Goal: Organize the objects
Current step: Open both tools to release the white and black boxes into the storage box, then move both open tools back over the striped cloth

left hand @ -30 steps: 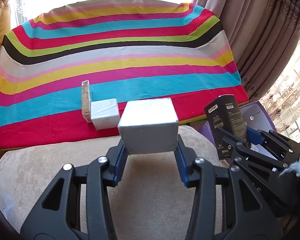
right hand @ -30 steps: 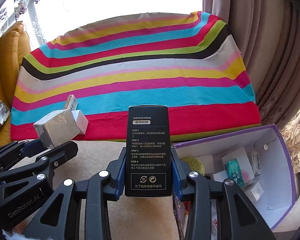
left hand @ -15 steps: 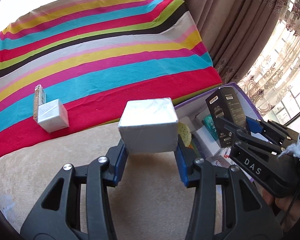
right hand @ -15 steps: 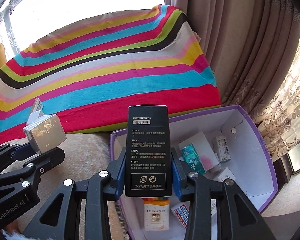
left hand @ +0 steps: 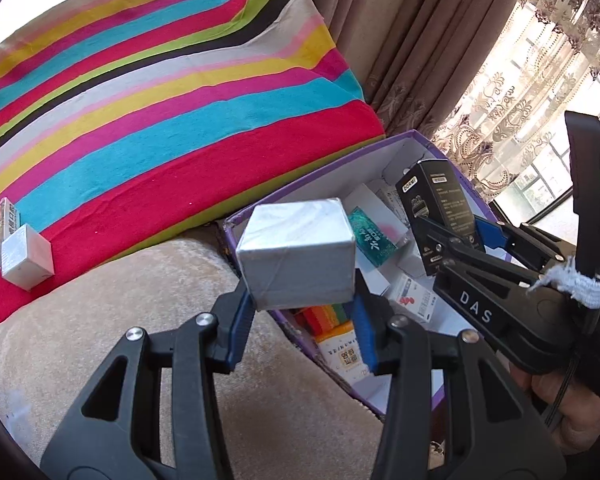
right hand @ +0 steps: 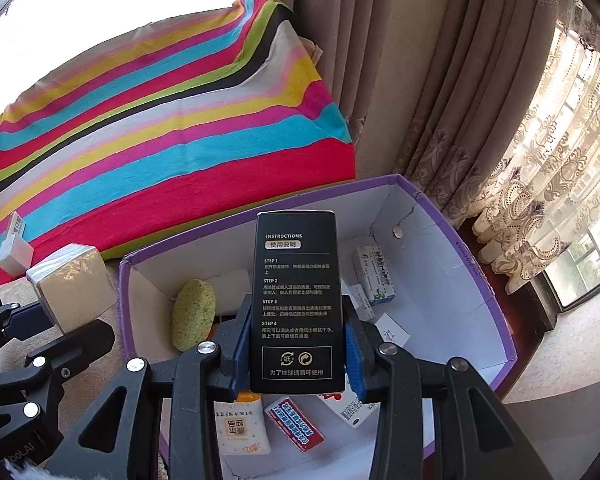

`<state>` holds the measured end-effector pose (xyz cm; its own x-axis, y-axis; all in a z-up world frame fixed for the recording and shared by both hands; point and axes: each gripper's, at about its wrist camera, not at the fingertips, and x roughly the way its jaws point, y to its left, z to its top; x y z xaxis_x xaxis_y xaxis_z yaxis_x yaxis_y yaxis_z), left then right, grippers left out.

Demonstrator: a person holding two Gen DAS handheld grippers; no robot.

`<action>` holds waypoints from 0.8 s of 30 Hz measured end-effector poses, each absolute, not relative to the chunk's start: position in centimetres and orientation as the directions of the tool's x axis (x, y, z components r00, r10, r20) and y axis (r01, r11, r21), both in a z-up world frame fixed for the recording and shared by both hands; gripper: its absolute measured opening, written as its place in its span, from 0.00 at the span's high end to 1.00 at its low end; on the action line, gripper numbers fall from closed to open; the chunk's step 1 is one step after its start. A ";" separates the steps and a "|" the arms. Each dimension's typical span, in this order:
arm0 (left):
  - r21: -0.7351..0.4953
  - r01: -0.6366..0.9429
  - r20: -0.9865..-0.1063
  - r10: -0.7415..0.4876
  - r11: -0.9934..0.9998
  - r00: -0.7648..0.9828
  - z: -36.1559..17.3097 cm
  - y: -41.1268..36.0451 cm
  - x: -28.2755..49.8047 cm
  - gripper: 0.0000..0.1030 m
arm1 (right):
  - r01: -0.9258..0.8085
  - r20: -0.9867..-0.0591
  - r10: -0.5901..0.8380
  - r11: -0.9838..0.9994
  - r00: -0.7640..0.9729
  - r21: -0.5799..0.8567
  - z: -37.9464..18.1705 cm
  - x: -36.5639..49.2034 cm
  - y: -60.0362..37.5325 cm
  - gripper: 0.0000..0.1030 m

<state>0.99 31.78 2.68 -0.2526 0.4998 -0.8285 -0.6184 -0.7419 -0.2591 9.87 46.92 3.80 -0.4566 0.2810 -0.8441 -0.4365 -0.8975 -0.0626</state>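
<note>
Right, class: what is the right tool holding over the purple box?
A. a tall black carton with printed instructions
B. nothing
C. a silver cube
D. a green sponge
A: the right tool is clamped on the black carton, above the purple box.

Storage box (right hand: 476, 280): sitting on the cushion (left hand: 120, 312), right of it, before the blanket (left hand: 160, 120).
Box contents: sponge (right hand: 192, 316) lying at left; small cartons (right hand: 374, 276) lying at right and front.
Two small boxes (left hand: 24, 256): resting far left, against the blanket.
Curtains (right hand: 460, 80): hanging behind, at right.
</note>
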 end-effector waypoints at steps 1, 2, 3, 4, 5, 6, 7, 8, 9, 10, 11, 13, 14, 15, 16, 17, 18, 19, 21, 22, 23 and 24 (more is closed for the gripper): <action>-0.266 -0.621 -0.829 0.504 -0.737 -0.244 2.6 32.0 1.0 0.53 | -0.442 -0.845 0.285 -0.895 -0.452 -0.065 3.7 9.9 47.1 0.61; -0.272 -0.624 -0.829 0.508 -0.733 -0.235 2.6 32.2 1.0 0.53 | -0.447 -0.846 0.288 -0.892 -0.448 -0.067 3.7 9.9 47.2 0.61; -0.275 -0.626 -0.830 0.509 -0.730 -0.228 2.6 32.3 0.9 0.52 | -0.452 -0.847 0.290 -0.889 -0.444 -0.068 3.7 10.0 47.3 0.60; -0.274 -0.627 -0.833 0.506 -0.729 -0.225 2.5 32.5 0.9 0.45 | -0.456 -0.848 0.292 -0.887 -0.443 -0.067 3.7 10.0 47.3 0.60; -0.268 -0.628 -0.835 0.502 -0.730 -0.227 2.5 32.7 0.9 0.36 | -0.459 -0.849 0.292 -0.886 -0.441 -0.067 3.6 10.0 47.4 0.60; -0.261 -0.629 -0.836 0.498 -0.732 -0.232 2.6 32.8 1.0 0.32 | -0.461 -0.851 0.288 -0.885 -0.439 -0.062 3.5 10.0 47.4 0.60; -0.258 -0.629 -0.835 0.497 -0.733 -0.237 2.6 32.8 1.0 0.28 | -0.461 -0.853 0.282 -0.886 -0.440 -0.055 3.4 9.9 47.4 0.59; -0.259 -0.627 -0.833 0.498 -0.735 -0.239 2.7 32.7 1.0 0.27 | -0.461 -0.855 0.275 -0.886 -0.440 -0.047 3.4 9.9 47.4 0.57; -0.259 -0.620 -0.834 0.495 -0.740 -0.242 2.8 32.6 0.9 0.27 | -0.461 -0.856 0.270 -0.887 -0.440 -0.042 3.3 9.9 47.4 0.53; -0.254 -0.609 -0.839 0.484 -0.752 -0.248 2.8 32.4 0.8 0.26 | -0.460 -0.857 0.267 -0.887 -0.442 -0.039 3.3 9.8 47.3 0.50; -0.247 -0.597 -0.844 0.472 -0.764 -0.255 2.7 32.2 0.6 0.26 | -0.458 -0.857 0.265 -0.888 -0.442 -0.038 3.3 9.8 47.2 0.48; -0.227 -0.572 -0.854 0.443 -0.788 -0.271 2.6 31.4 0.3 0.26 | -0.447 -0.859 0.258 -0.894 -0.442 -0.038 3.4 9.6 46.7 0.43; -0.218 -0.557 -0.859 0.428 -0.801 -0.280 2.6 30.8 0.1 0.26 | -0.440 -0.860 0.253 -0.897 -0.444 -0.037 3.4 9.5 46.4 0.42; -0.208 -0.541 -0.862 0.414 -0.815 -0.292 2.6 30.3 -0.1 0.26 | -0.435 -0.860 0.249 -0.900 -0.446 -0.035 3.4 9.4 46.1 0.41; -0.202 -0.526 -0.863 0.404 -0.826 -0.303 2.7 29.6 -0.3 0.26 | -0.431 -0.861 0.243 -0.902 -0.447 -0.031 3.4 9.3 45.8 0.39; -0.196 -0.515 -0.861 0.397 -0.835 -0.316 2.7 29.0 -0.5 0.26 | -0.425 -0.862 0.233 -0.905 -0.450 -0.023 3.5 9.2 45.5 0.39; -0.183 -0.502 -0.861 0.384 -0.846 -0.334 2.8 28.4 -0.7 0.26 | -0.418 -0.862 0.223 -0.908 -0.455 -0.015 3.5 9.1 45.2 0.39; -0.168 -0.487 -0.861 0.369 -0.857 -0.352 3.0 27.8 -0.9 0.25 | -0.410 -0.862 0.216 -0.912 -0.459 -0.010 3.6 8.9 44.8 0.39; -0.161 -0.458 -0.857 0.354 -0.874 -0.374 3.1 26.5 -1.2 0.23 | -0.391 -0.861 0.204 -0.921 -0.465 -0.007 3.7 8.6 43.9 0.38; -0.168 -0.446 -0.857 0.354 -0.879 -0.375 3.0 26.0 -1.4 0.23 | -0.381 -0.861 0.200 -0.924 -0.468 -0.007 3.8 8.4 43.5 0.38; -0.175 -0.435 -0.857 0.354 -0.883 -0.375 3.0 25.5 -1.6 0.22 | -0.373 -0.860 0.197 -0.928 -0.470 -0.008 3.8 8.2 43.1 0.38; -0.178 -0.426 -0.856 0.354 -0.887 -0.378 3.0 25.0 -1.7 0.22 | -0.366 -0.860 0.194 -0.931 -0.471 -0.009 3.8 8.0 42.6 0.38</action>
